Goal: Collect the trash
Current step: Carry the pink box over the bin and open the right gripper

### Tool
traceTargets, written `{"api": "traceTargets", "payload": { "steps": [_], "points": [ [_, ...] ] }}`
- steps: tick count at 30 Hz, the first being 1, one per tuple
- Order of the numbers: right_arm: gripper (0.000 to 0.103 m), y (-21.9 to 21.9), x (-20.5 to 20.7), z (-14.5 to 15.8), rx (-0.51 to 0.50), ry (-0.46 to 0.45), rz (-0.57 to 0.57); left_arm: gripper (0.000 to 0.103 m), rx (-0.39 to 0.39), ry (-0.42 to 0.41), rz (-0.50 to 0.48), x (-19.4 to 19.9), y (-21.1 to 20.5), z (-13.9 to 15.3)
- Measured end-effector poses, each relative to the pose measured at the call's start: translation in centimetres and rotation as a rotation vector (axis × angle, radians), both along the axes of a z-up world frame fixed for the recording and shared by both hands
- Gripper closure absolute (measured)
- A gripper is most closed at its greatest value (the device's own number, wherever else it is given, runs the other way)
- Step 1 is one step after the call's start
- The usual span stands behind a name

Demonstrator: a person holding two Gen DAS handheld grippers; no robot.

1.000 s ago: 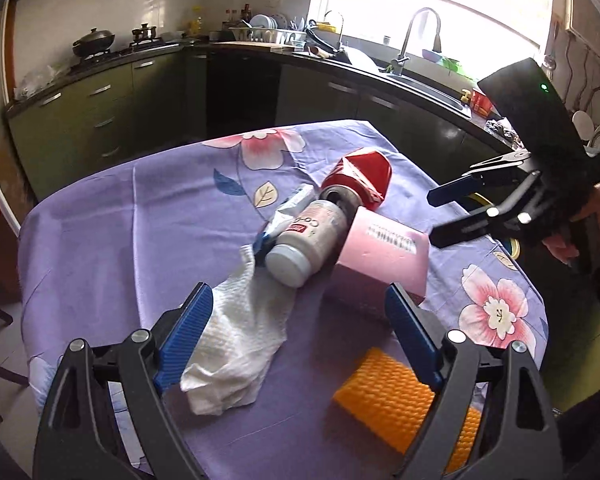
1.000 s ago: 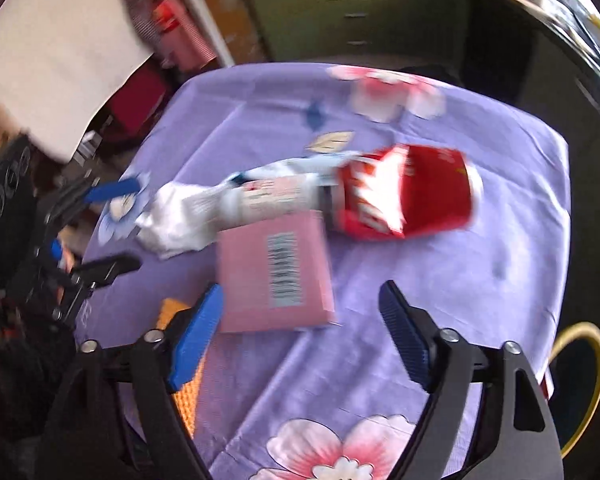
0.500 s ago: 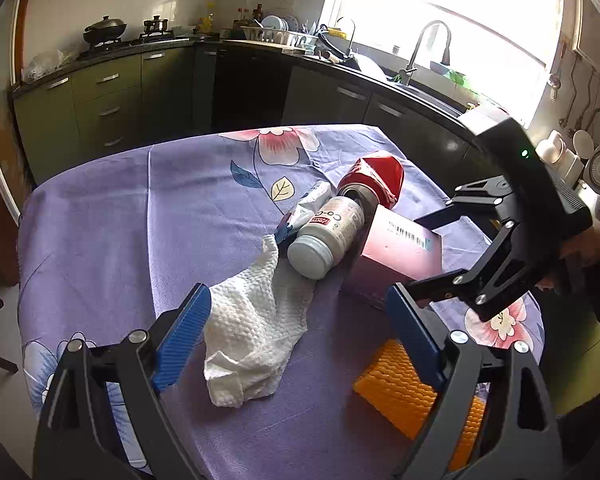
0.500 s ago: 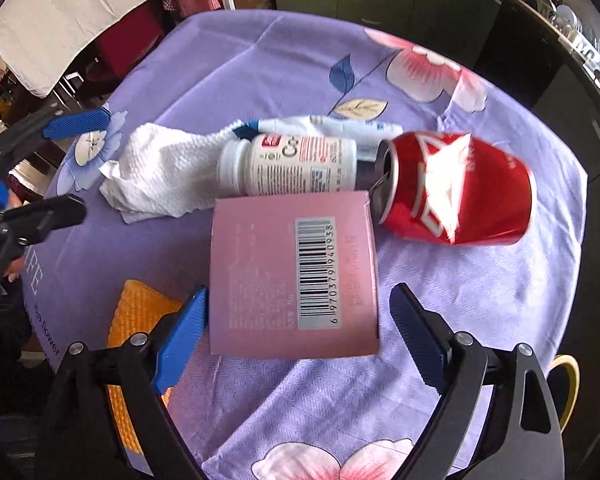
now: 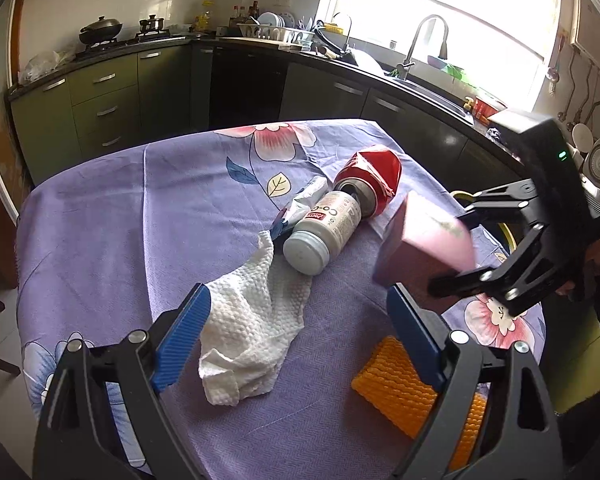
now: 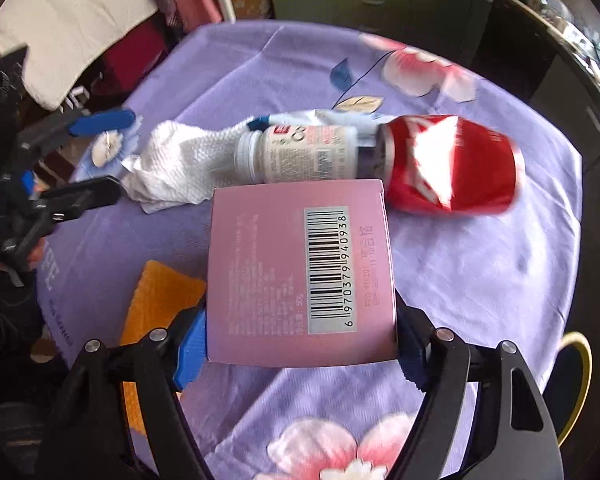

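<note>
While my right gripper pinches one pink cardboard box, its jaws having just closed on it, I list at its 12 o'clock: one white plastic bottle, one dented red can, one crumpled paper towel. One ribbed orange sponge. Left gripper spread, empty. Box now lifted off the desk.

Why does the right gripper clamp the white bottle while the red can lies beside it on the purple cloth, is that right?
Not quite. The right gripper clamps the pink box, not the bottle, as the right wrist view shows. The bottle lies free on the purple cloth, mouth to mouth with the red can.
</note>
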State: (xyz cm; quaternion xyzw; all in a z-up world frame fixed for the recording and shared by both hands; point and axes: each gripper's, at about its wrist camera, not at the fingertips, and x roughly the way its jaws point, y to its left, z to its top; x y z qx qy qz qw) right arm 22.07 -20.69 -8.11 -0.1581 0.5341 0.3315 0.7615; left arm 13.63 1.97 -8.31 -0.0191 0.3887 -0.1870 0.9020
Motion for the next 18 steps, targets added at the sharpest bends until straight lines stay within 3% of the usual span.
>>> {"api": "traceTargets", "payload": {
  "steps": [5, 9, 13, 18],
  "points": [
    [0.027, -6.9, -0.3, 3.2, 0.045, -0.063, -0.173, 0.018, 0.022, -0.007, -0.016, -0.4, -0.6, 0.4],
    [0.027, -16.3, 1.0, 4.0, 0.012, -0.118, -0.444, 0.018, 0.034, -0.021, -0.043, -0.9, -1.5, 1.3],
    [0.027, -26.0, 2.2, 2.0, -0.041, -0.098, -0.718, 0.016, 0.043, -0.035, -0.081, -1.2, -3.0, 2.2],
    [0.027, -31.7, 3.3, -2.0, -0.083, -0.026, -0.850, 0.016, 0.067, -0.032, -0.121, -0.9, -5.1, 2.8]
  ]
}}
